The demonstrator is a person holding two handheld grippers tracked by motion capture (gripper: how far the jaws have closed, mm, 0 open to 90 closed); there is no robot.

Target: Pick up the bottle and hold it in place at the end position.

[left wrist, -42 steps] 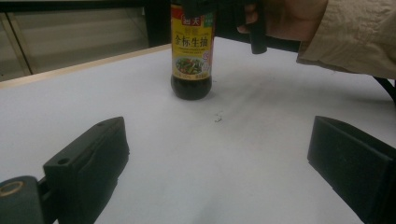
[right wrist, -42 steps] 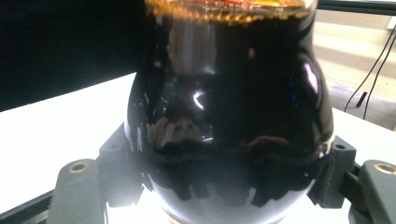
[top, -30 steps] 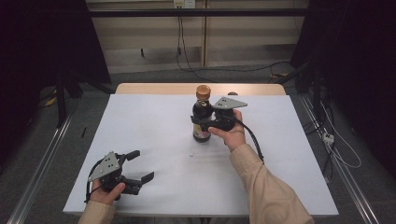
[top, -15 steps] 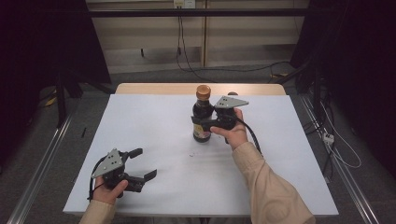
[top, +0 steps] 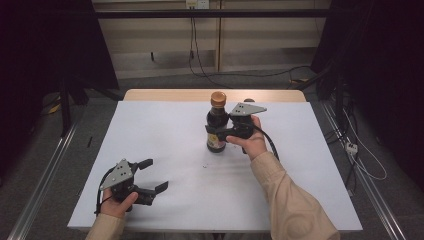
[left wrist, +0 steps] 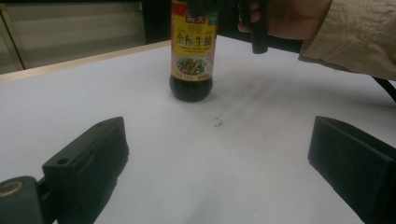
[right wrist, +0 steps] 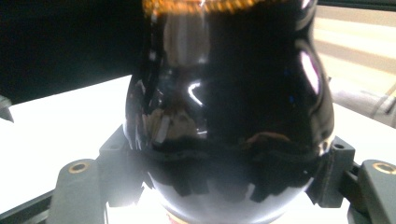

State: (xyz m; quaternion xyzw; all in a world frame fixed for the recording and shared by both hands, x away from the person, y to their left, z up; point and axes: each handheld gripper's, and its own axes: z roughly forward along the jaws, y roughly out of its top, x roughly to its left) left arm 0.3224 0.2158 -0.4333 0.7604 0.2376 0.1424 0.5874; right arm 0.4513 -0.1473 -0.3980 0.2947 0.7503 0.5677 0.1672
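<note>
A dark soy sauce bottle point(top: 216, 127) with an orange-brown cap and a yellow label stands upright on the white table point(top: 165, 130), right of centre. My right gripper point(top: 214, 133) is shut on its body just below the shoulder, one jaw on each side. In the right gripper view the glossy bottle point(right wrist: 229, 93) bulges between the jaws of the right gripper point(right wrist: 224, 175). My left gripper point(top: 156, 175) rests near the front left edge, open and holding nothing. In the left gripper view the left gripper point(left wrist: 219, 158) faces the bottle point(left wrist: 193, 56), well short of it.
A small dark speck point(left wrist: 217, 123) lies on the table in front of the bottle. Beyond the table's far wooden edge point(top: 210, 95) are floor cables point(top: 200, 70) and a wall. Metal rails point(top: 45, 170) run along both sides of the table.
The left gripper has drifted slightly to the right, still open. The bottle and the right gripper have stayed where they were.
</note>
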